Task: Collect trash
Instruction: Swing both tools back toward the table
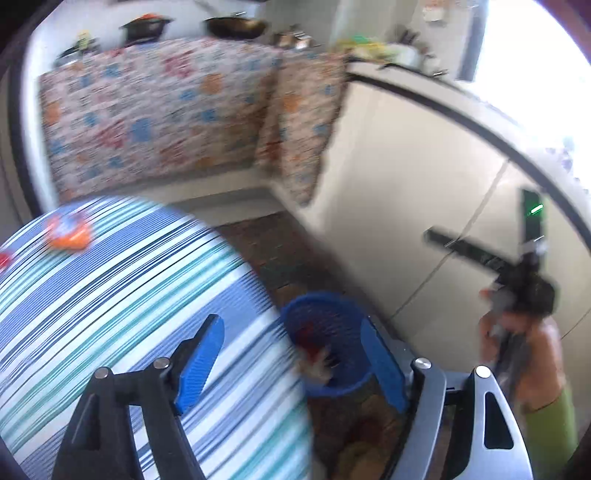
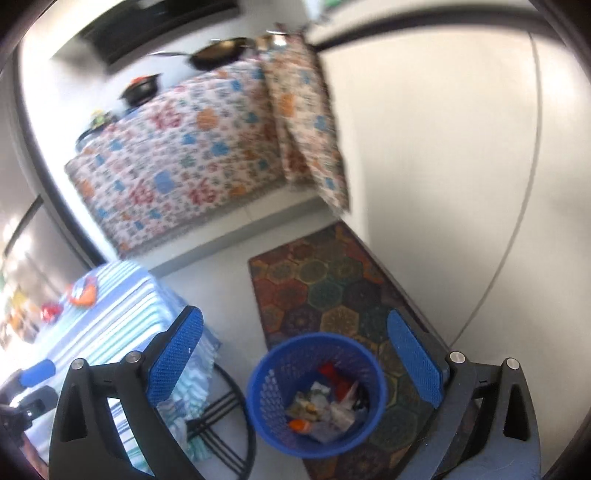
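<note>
A blue mesh basket (image 2: 267,373) stands on the floor beside a round table with a striped cloth (image 2: 110,306). Crumpled papers and red and orange wrappers (image 2: 325,406) lie inside it. My right gripper (image 2: 297,356) hangs open above the basket, with nothing between its blue pads. My left gripper (image 1: 291,365) is open too and empty, over the table's edge and the same basket (image 1: 317,299). An orange wrapper (image 1: 68,232) and a red scrap (image 2: 50,310) lie on the far side of the table. The left wrist view is blurred.
A patterned rug (image 2: 332,288) lies under the basket. A counter draped in floral cloth (image 1: 159,110) carries pans (image 1: 236,26) at the back. A pale wall (image 2: 443,166) runs along the right. A person's hand (image 1: 524,350) holds a black device at the right edge.
</note>
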